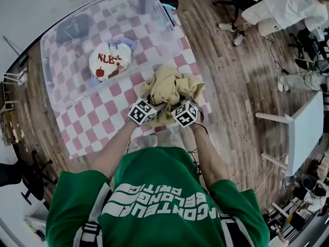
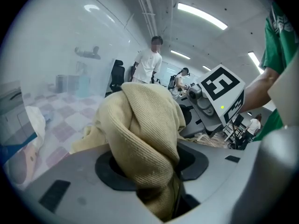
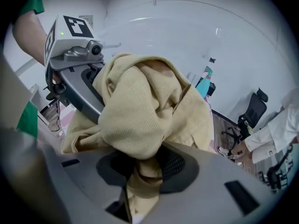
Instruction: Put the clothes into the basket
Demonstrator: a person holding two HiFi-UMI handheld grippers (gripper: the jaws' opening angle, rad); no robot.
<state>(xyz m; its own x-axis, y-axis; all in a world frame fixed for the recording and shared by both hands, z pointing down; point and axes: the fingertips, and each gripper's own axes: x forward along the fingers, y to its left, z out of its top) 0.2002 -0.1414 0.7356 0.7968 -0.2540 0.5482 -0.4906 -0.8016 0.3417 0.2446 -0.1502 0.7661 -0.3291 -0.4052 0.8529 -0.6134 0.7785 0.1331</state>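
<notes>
ITEM 1, tan garment (image 1: pixel 172 86): ribbed fabric, bunched into a lump. Sits between the two grippers at the near right corner of the basket, over the check cloth (image 1: pixel 97 130) on the tabletop. Not inside the basket yet.

ITEM 2, left hand-held gripper (image 1: pixel 151 106): clenched on the tan garment. Left gripper view shows a thick fold of fabric (image 2: pixel 145 125) pinched between the jaws, w/ more spilling over the top.

ITEM 3, right hand-held gripper (image 1: pixel 177 107): also grasping the tan garment. Right gripper view shows cloth (image 3: pixel 140 106) wedged between the jaws. The two grippers are close together, near touching.

ITEM 4, basket (image 1: pixel 72 71): clear plastic, open top, standing on the check cloth beyond the grippers. Already holds a white garment (image 1: pixel 110 60) w/ red print, plus a dark item at the far left, type unclear.

STEP IN HAND (est.): two-gripper pick-up of the tan garment, grip made, transfer not begun.

NEXT MOVE NEEDS (est.): raise the bundle enough for trailing folds to clear the near wall, carry fwd and left over the opening, then let go w/ both grippers together. Watch for loose ends hanging under the lump, which could catch on the rim
</notes>
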